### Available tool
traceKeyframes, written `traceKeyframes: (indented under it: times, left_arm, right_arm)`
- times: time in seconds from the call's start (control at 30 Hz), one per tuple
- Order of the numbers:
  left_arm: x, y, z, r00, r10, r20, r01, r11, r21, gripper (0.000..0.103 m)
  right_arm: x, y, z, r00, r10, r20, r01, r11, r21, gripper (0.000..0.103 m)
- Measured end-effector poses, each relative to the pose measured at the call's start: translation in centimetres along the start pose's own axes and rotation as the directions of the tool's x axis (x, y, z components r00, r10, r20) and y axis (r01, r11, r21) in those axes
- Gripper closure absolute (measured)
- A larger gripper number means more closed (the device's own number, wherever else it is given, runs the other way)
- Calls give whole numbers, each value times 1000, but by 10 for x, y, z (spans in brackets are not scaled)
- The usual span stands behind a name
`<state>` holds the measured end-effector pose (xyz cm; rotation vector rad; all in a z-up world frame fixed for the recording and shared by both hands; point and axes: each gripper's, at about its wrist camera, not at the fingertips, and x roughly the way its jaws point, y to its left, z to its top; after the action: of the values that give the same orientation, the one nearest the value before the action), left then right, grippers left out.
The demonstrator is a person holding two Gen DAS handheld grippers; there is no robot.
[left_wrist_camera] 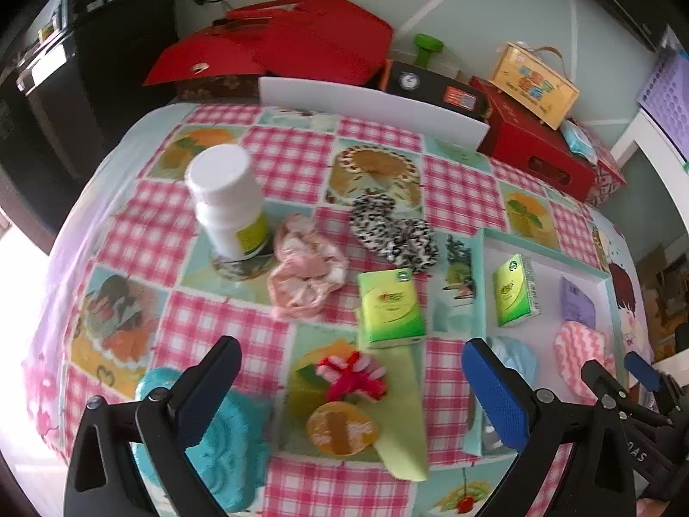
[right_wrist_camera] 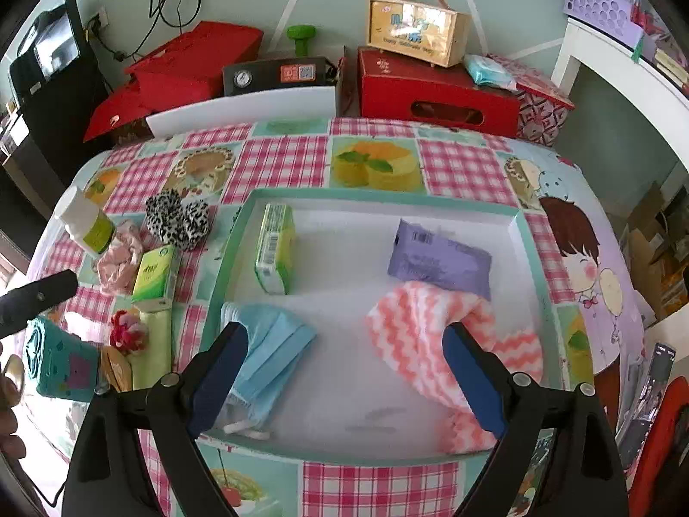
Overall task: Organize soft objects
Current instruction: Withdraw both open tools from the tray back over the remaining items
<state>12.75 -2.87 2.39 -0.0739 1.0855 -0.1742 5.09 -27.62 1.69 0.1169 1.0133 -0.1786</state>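
My left gripper [left_wrist_camera: 353, 396] hangs open over the tablecloth, with a red-and-white pompom [left_wrist_camera: 353, 377] and a folded green cloth [left_wrist_camera: 400, 409] lying untouched below its jaws. A teal towel [left_wrist_camera: 219, 443] sits under its left finger. My right gripper [right_wrist_camera: 346, 375] is open above the white tray [right_wrist_camera: 379, 196] and holds nothing. In the tray lie a blue face mask [right_wrist_camera: 271, 344], a pink zigzag cloth [right_wrist_camera: 435, 344], a purple pack [right_wrist_camera: 439, 258] and a green tissue pack [right_wrist_camera: 275, 250]. Left of the tray lie another green tissue pack [left_wrist_camera: 389, 306], a pink scrunchie [left_wrist_camera: 301, 271] and a leopard-print scrunchie [left_wrist_camera: 392, 228].
A white bottle [left_wrist_camera: 228, 202] stands upright beside the pink scrunchie. An orange round item [left_wrist_camera: 342, 428] lies on the green cloth. Red boxes [right_wrist_camera: 435, 90], a yellow carry case [right_wrist_camera: 415, 30] and a white board [right_wrist_camera: 241, 110] line the table's far edge.
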Motion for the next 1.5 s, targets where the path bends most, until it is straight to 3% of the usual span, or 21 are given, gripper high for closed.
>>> traceKeyframes:
  times: [0.53,1.1,1.33,1.5]
  left_arm:
    - [-31,83,1,999,38,37,-32,990,-139,0]
    - [-28,181,3,998,53,15,-46,956,-289,0]
    - [-8,203,-1,998,52,-40,-63,940,-336,0]
    - [4,186,9,997,31,-66,-48,961,-272,0]
  right_arm:
    - [-1,49,-3,998,52,-21,-53,994,-90,11]
    - [12,140,7,987,152,-51,-160,955,-249,11]
    - [25,162,14,982,181,-61,-191,940,-283,11]
    - [42,170,19,979,186,-82,-202,936,-289,11]
